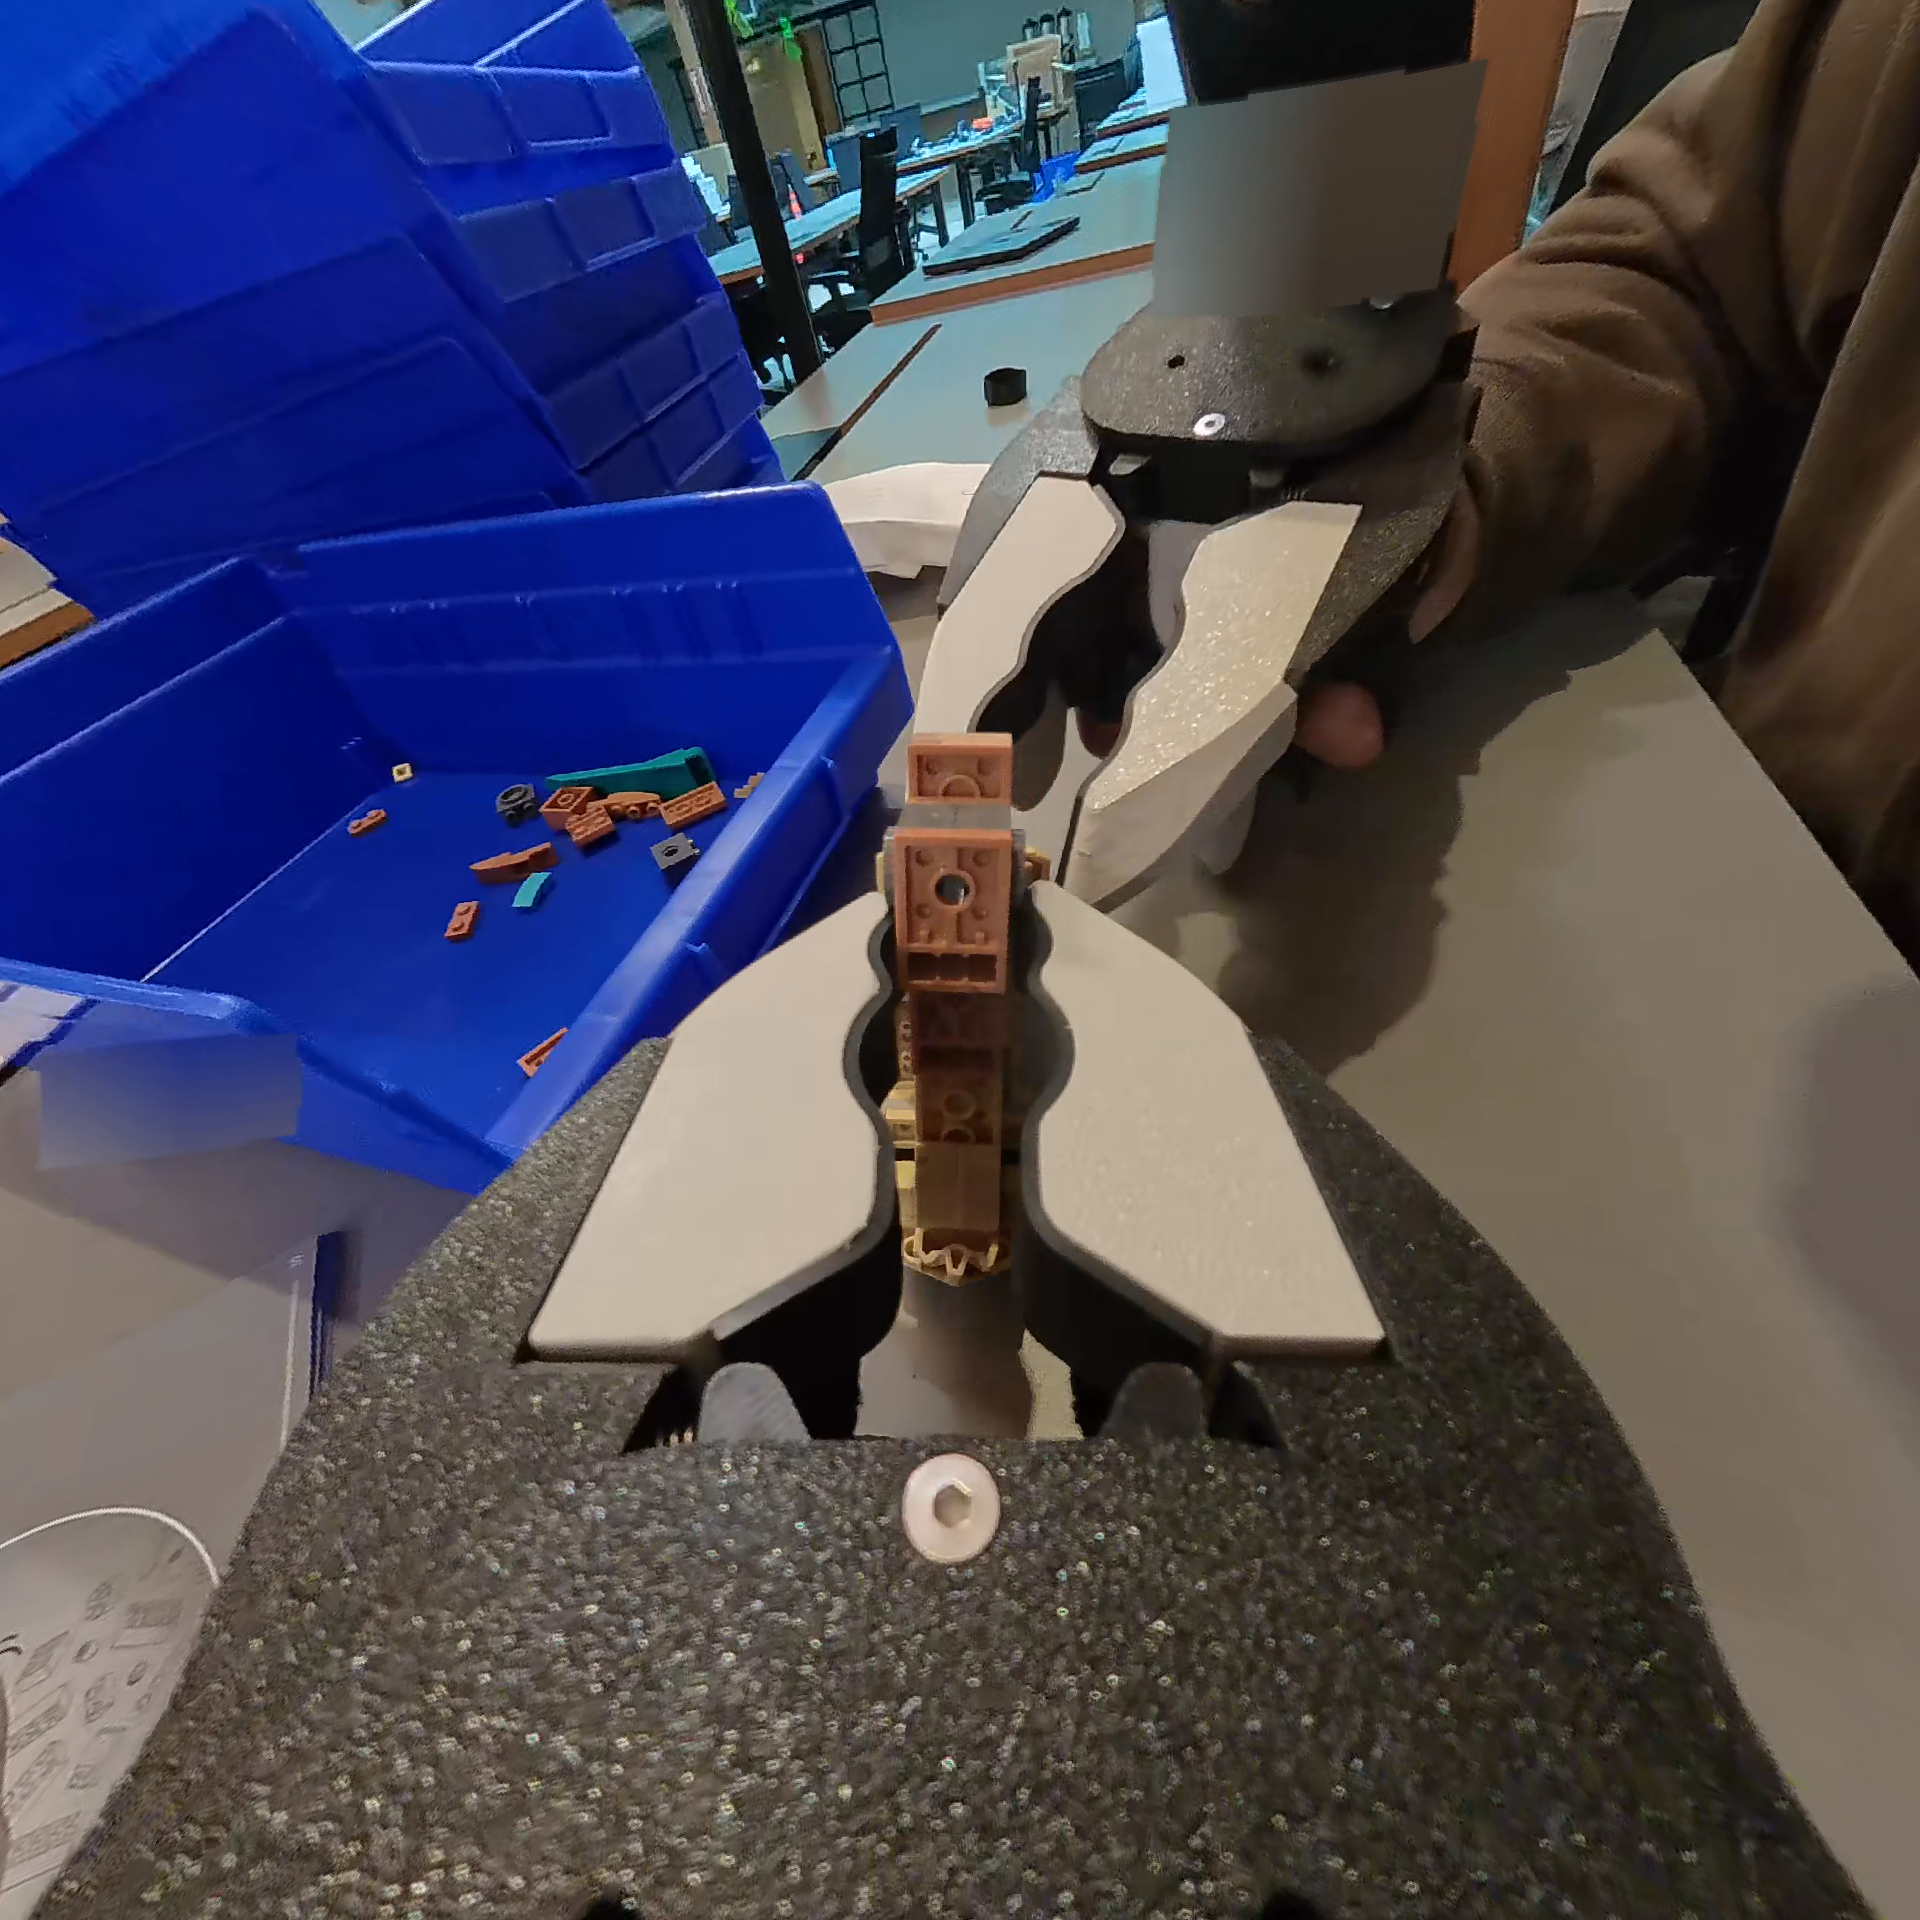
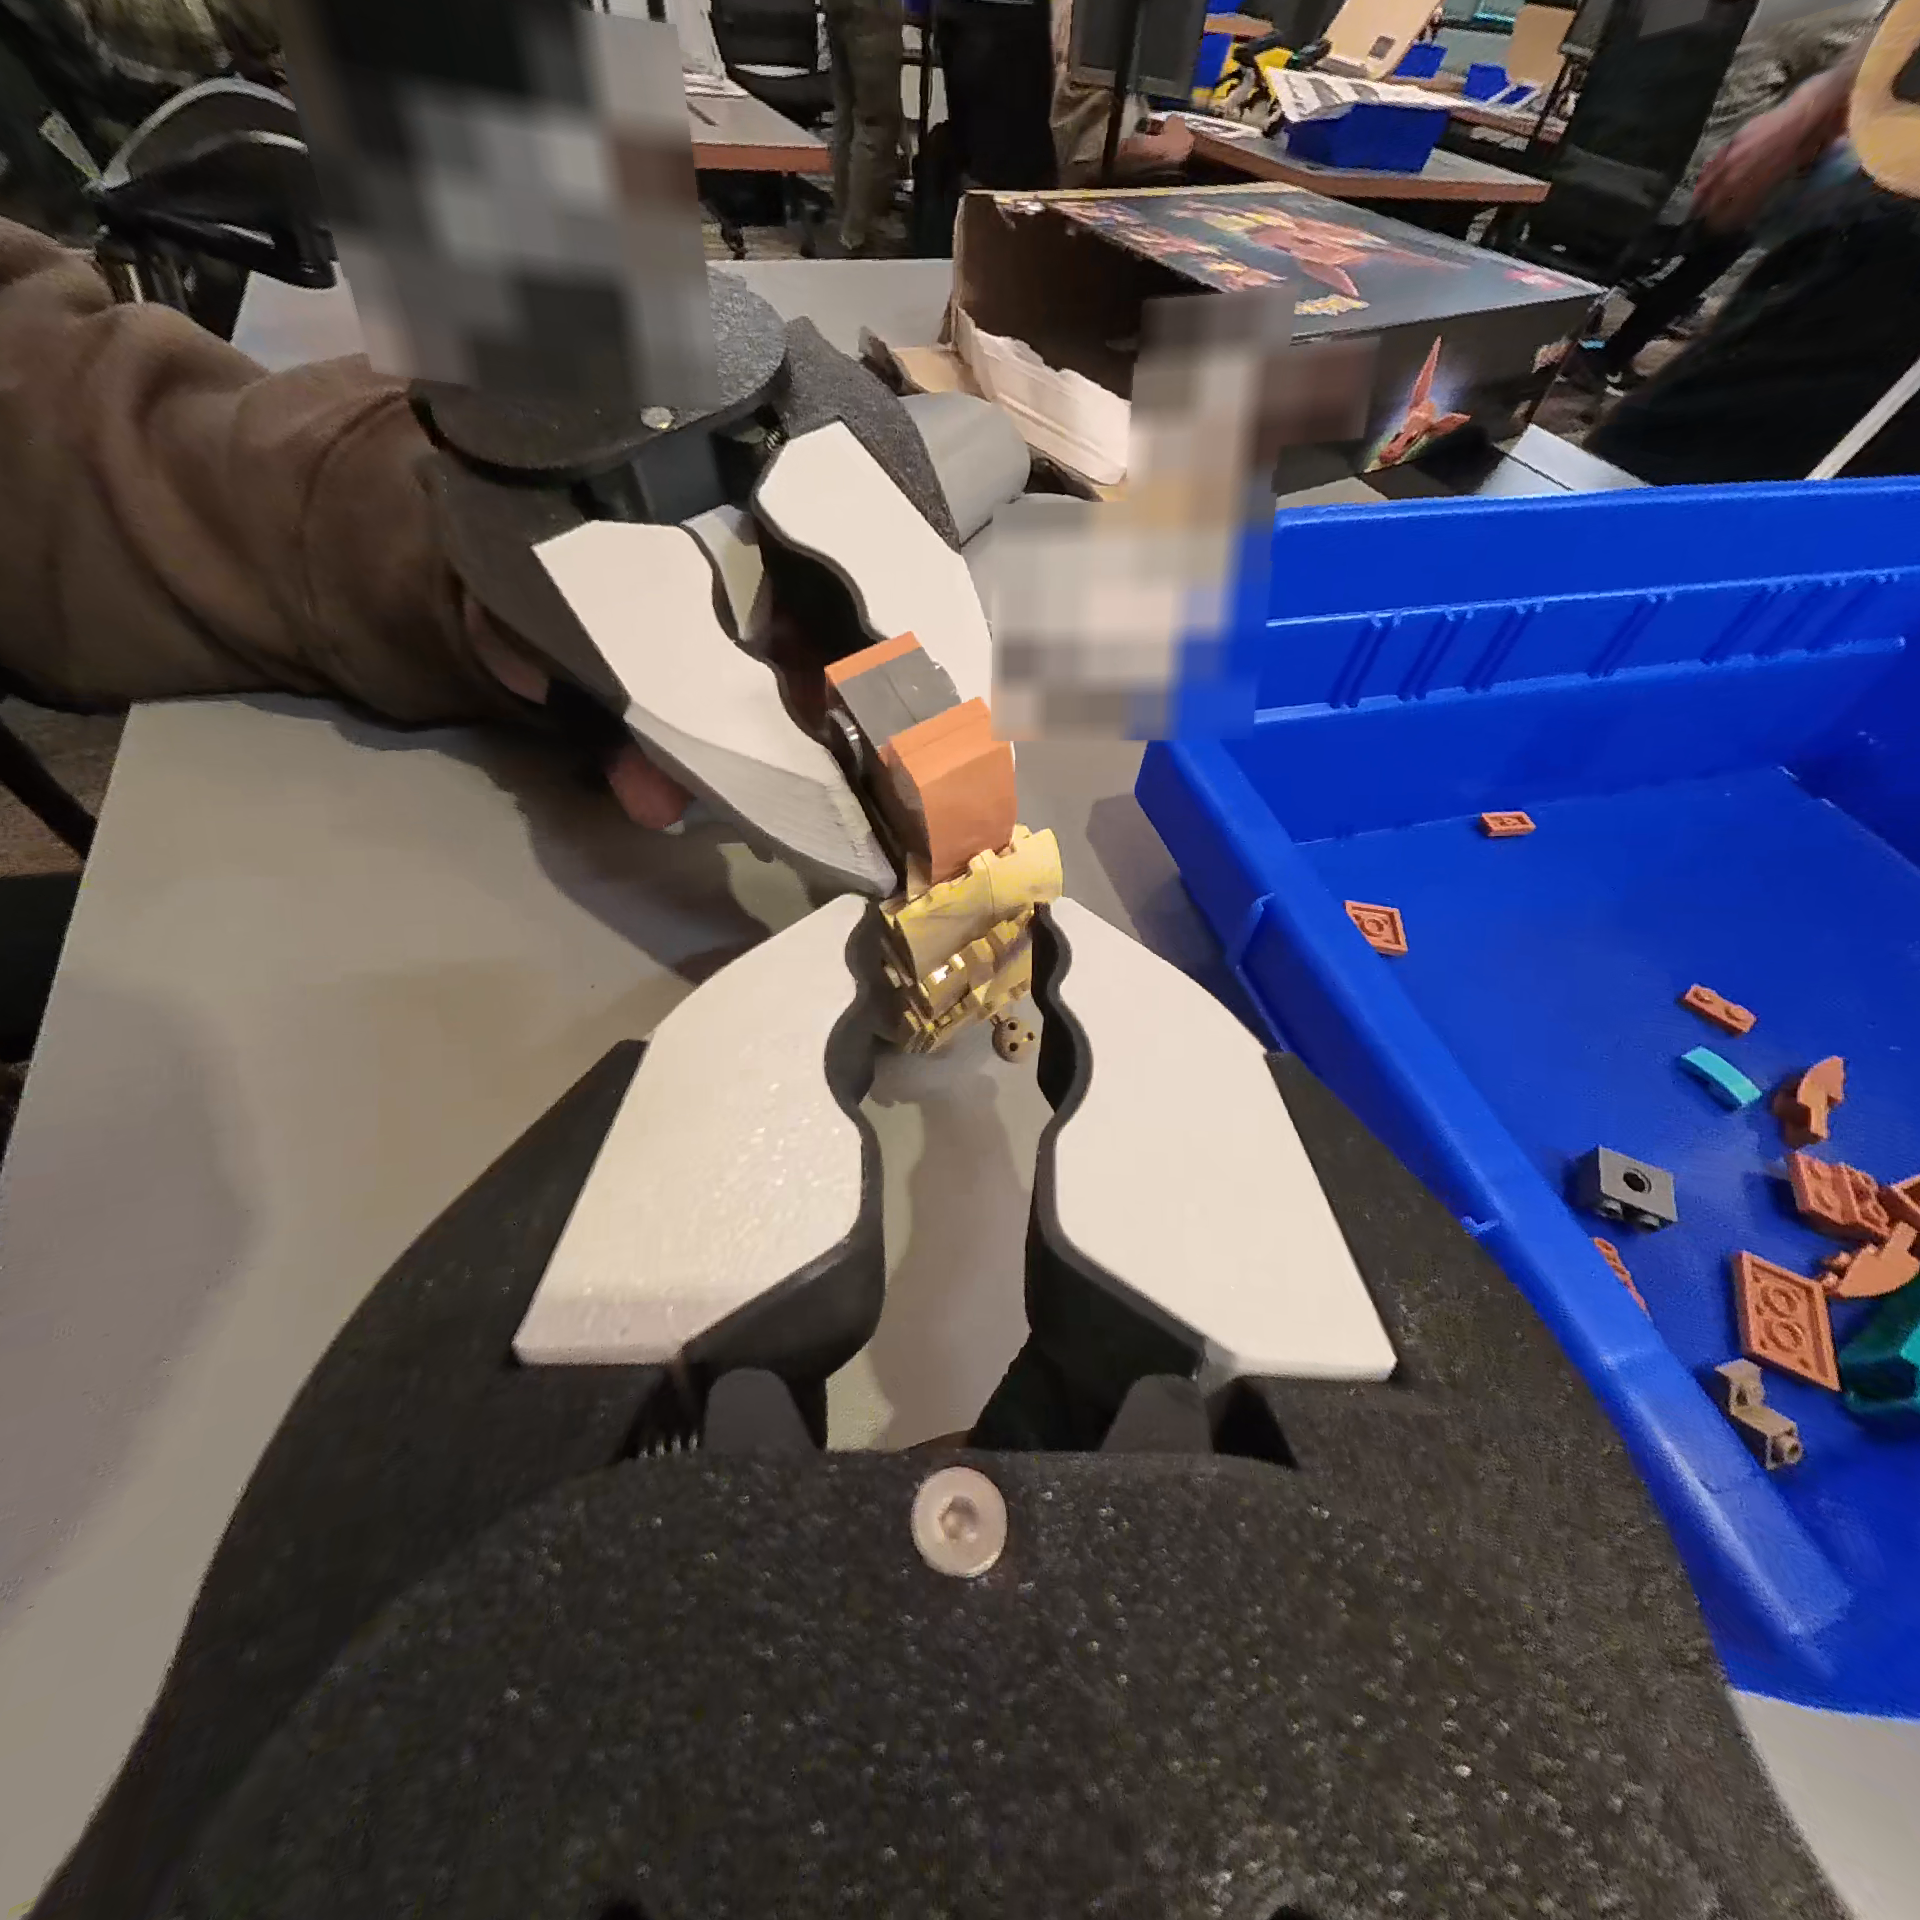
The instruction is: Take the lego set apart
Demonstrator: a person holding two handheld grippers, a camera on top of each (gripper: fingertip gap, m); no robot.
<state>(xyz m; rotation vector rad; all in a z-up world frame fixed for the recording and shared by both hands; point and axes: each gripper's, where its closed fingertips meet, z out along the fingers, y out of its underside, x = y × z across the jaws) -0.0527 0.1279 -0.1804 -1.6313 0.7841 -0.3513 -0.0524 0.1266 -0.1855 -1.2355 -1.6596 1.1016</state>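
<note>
The left gripper point(image 1: 951, 914) is clamped on a brick model point(image 1: 954, 904) of reddish-brown and tan pieces, its fingers pressed on both sides, holding it above the grey table point(image 1: 1558, 1039) beside the blue bin point(image 1: 623, 623) of loose bricks point(image 1: 582, 821). The right gripper point(image 2: 951, 935) is closed around the tan end of the same model point(image 2: 966, 935); whether both pads press on it, I cannot tell.
</note>
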